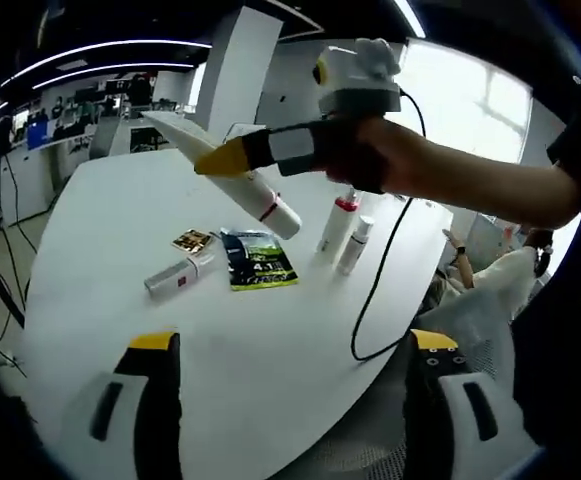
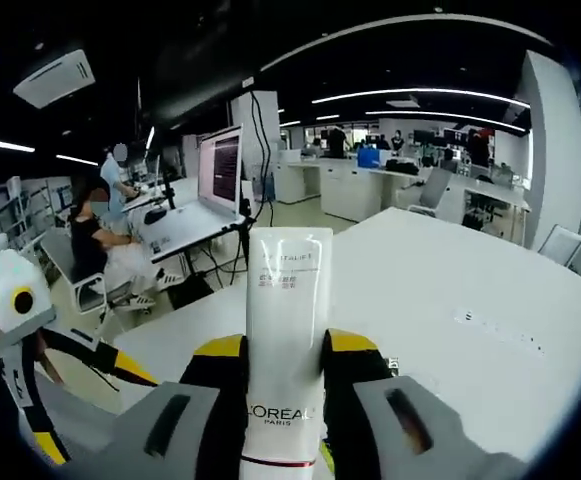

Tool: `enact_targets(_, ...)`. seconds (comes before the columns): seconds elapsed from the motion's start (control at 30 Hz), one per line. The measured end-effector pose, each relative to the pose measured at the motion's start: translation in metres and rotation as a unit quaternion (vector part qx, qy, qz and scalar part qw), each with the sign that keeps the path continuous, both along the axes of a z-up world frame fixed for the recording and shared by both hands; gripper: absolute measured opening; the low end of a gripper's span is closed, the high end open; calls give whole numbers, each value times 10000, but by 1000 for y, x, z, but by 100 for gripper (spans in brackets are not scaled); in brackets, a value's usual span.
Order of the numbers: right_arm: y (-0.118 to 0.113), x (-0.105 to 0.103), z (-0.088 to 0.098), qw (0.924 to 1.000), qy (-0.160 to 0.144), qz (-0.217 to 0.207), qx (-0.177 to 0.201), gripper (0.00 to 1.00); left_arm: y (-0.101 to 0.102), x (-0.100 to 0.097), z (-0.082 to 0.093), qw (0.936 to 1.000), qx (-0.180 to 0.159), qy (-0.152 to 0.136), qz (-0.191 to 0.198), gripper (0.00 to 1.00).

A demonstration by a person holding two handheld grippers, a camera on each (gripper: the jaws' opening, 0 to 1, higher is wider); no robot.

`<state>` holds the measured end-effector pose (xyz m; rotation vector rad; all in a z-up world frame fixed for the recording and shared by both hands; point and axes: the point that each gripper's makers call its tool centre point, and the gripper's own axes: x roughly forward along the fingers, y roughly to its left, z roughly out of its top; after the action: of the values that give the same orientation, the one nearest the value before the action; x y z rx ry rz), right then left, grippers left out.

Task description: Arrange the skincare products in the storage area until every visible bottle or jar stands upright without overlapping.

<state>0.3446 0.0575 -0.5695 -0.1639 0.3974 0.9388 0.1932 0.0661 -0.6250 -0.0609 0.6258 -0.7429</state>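
Right gripper (image 2: 282,400) pinches a white tube (image 2: 286,330) between its fingers, lifted off the table (image 1: 120,230). Left gripper (image 1: 295,385) spread, empty. Two bottles (image 1: 346,232) stand; one tube (image 1: 178,277) lies flat. Roughly midway.

White L'Oréal tube (image 2: 285,350) aloft; two bottles (image 1: 347,232) upright, one tube (image 1: 178,277) flat
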Motion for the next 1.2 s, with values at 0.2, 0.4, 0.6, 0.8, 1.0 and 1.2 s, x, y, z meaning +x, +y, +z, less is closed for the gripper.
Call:
enact_targets(0.2,-23,-26,4,9997,-75,-224,115,27,-6,-2,4,10000,-6,-22,-75,86)
enact_targets(0.4,-37,-46,5,9991,-151,-378,149,27,-10,-2,17,9998,-203,-59,-62,86)
enact_targets(0.6,-50,-64,-1,9979,-121,-583,273,27,-12,0,25,9992,-371,-101,-50,86)
enact_targets(0.8,-58,-78,-3,9971,-199,-684,252,27,-16,0,33,9985,-541,-113,-50,85)
enact_targets(1.0,-66,-93,0,9959,-337,-790,267,27,-20,5,50,9939,-1101,-34,-9,84)
enact_targets(1.2,-70,-113,3,9947,-469,-867,289,27,-39,18,82,9801,-1987,18,29,82)
